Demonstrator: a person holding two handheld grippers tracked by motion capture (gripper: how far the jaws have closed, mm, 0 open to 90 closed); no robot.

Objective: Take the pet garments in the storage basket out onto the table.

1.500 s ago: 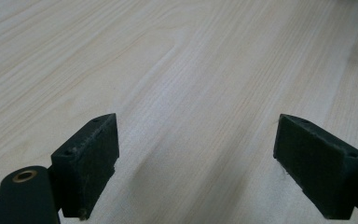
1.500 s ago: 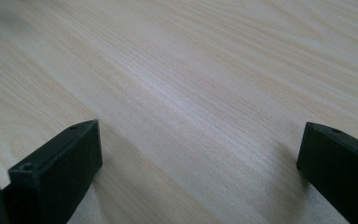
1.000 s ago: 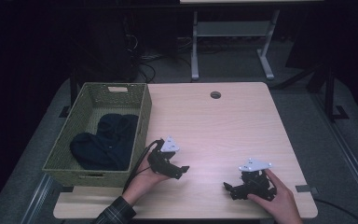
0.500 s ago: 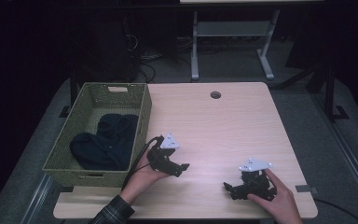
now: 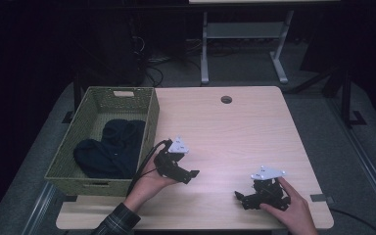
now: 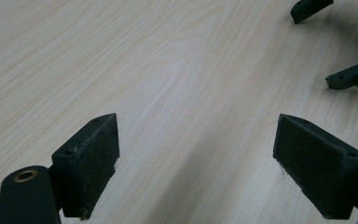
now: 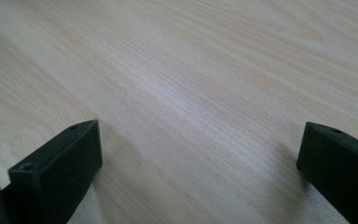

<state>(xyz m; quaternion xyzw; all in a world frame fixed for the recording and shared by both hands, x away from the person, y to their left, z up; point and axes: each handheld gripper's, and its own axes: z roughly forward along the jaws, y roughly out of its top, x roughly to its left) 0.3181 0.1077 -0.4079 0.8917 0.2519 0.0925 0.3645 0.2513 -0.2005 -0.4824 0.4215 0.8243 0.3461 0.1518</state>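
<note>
Dark garments (image 5: pixel 108 149) already in the wicker basket (image 5: pixel 149 128), just left of left hand-held gripper (image 5: pixel 190 175). Both, right hand-held gripper (image 5: pixel 240 198) included, wide open, empty, over bare counter (image 5: pixel 235 132). Likely near finished.

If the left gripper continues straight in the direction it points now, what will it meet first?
Probably the right gripper. The left gripper, open and holding nothing, aims across bare table, and the other gripper's black jaw tips appear ahead, slightly to one side in the left gripper view. It might pass just beside them; depth is unclear.
</note>
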